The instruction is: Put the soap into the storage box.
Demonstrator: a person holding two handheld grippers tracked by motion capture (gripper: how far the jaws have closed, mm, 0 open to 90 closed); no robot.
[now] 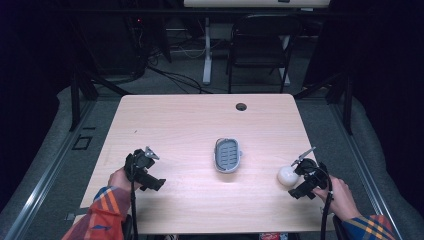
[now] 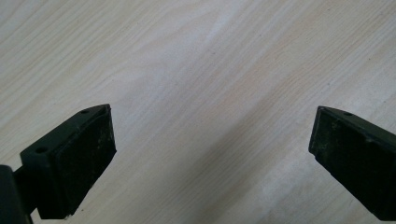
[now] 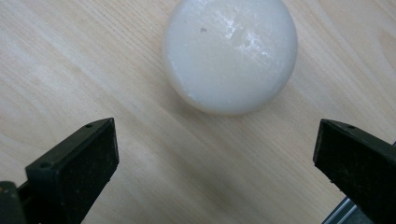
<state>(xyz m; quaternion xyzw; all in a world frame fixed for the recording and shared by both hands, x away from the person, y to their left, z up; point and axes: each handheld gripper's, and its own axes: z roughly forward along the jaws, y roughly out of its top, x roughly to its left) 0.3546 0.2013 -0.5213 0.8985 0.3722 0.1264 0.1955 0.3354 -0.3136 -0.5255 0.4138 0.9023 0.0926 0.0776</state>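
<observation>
A round white soap bar (image 1: 287, 175) lies on the pale wood table (image 1: 190, 125) near its right front. My right gripper (image 1: 298, 176) sits just right of it, open. In the right gripper view the soap (image 3: 230, 53) rests a short way ahead of the jaws, which stand wide apart with bare wood between them, the right gripper (image 3: 215, 154) not touching it. A grey soap dish (image 1: 228, 155) with a slotted insert lies at the table's middle. My left gripper (image 1: 140, 167) hovers at the left front, and the left gripper (image 2: 212, 144) is open over bare wood.
A round cable hole (image 1: 241, 106) is near the table's far edge. Beyond the table stand a black folding chair (image 1: 260, 45) and a white desk leg (image 1: 207, 50), with cables on the floor. The right gripper is close to the table's right edge (image 1: 312, 165).
</observation>
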